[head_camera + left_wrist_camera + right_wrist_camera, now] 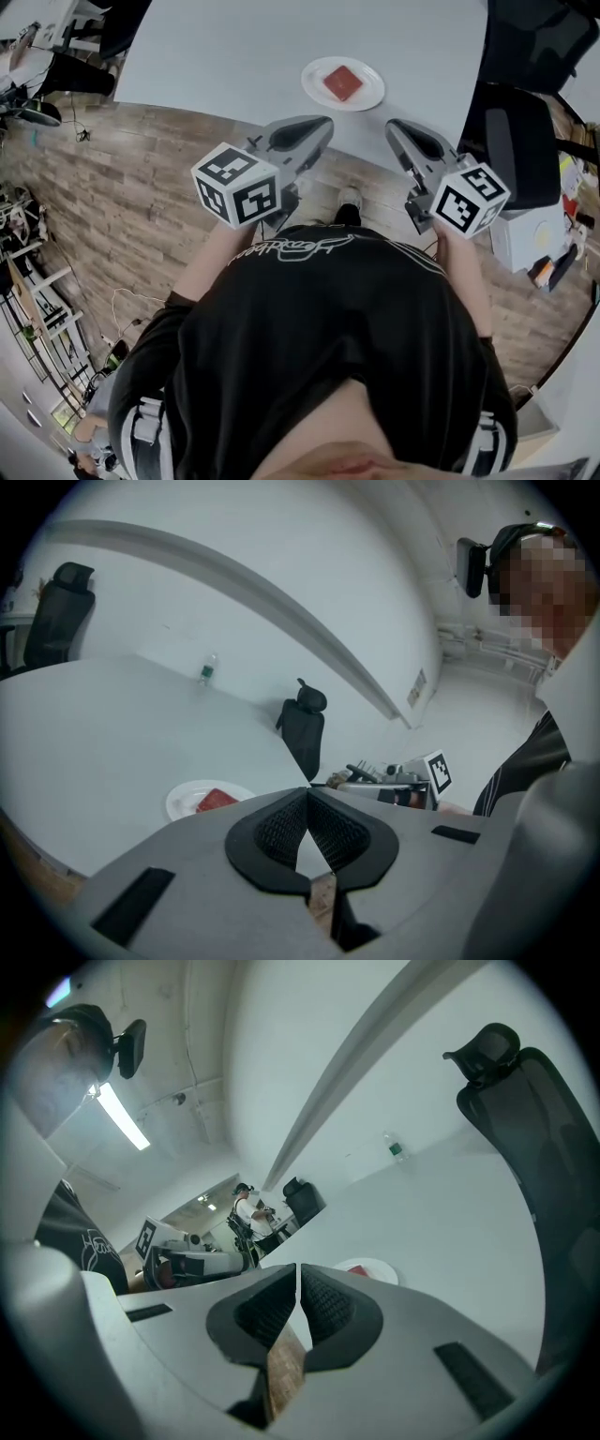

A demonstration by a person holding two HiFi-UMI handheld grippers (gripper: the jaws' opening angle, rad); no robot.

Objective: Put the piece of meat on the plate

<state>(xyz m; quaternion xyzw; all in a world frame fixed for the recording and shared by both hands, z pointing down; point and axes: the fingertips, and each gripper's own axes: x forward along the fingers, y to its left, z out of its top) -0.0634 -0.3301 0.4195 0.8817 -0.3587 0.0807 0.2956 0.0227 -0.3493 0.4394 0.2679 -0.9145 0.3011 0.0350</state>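
Since the piece of meat (343,82) already lies on the plate (311,86) near the tabletop's (234,56) front edge, the job looks done. The left gripper (324,122) and right gripper (391,125) are closed, empty; no more moves seem needed.

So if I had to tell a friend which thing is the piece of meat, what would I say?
Start at the big pale table across the top of the head view. Near its front edge sits one round white plate, and the piece of meat lies flat in its middle. It is a small red square slab, the only red thing on that table.
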